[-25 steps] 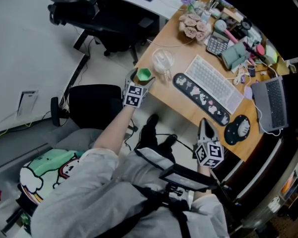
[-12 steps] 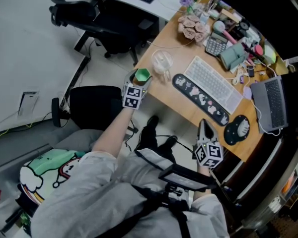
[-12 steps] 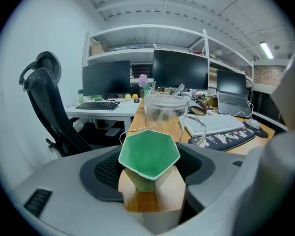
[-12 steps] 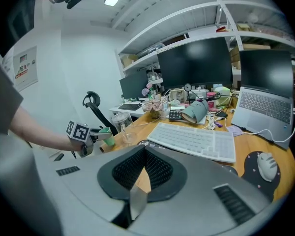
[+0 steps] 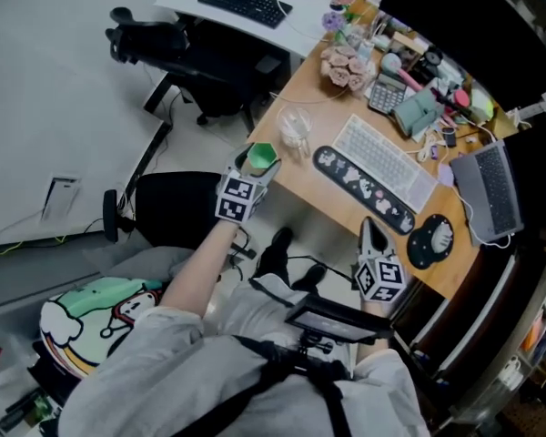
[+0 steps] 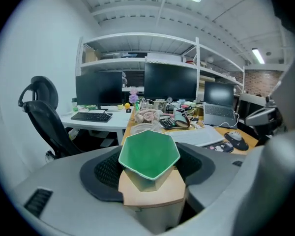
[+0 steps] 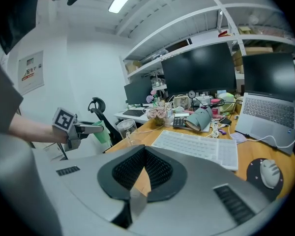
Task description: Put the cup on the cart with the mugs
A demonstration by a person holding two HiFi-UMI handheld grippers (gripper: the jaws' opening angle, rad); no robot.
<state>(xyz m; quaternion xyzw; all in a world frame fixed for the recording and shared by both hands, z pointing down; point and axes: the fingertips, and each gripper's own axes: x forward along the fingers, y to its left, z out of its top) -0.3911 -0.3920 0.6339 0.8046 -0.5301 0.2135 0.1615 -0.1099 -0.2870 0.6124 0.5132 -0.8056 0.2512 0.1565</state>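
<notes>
A green faceted cup (image 5: 261,157) sits upright between the jaws of my left gripper (image 5: 255,164), just off the near left corner of the wooden desk (image 5: 302,182). In the left gripper view the cup (image 6: 148,154) fills the gap and both pads press its sides. From the right gripper view the cup (image 7: 102,132) shows in the left gripper (image 7: 86,129), held in the air beside the desk. My right gripper (image 5: 375,237) hangs at the desk's front edge, jaws together and empty (image 7: 140,181). No cart or mugs appear in any view.
A clear glass jar (image 5: 294,127) stands on the desk corner right by the cup. Behind it lie a white keyboard (image 5: 382,157), a patterned wrist rest (image 5: 364,185), a mouse (image 5: 439,235) and a laptop (image 5: 491,189). Black chairs (image 5: 168,39) (image 5: 173,203) stand on the floor at left.
The head view has shifted a little. The left gripper stays by the desk corner with the green cup in it. The right gripper has not moved.
</notes>
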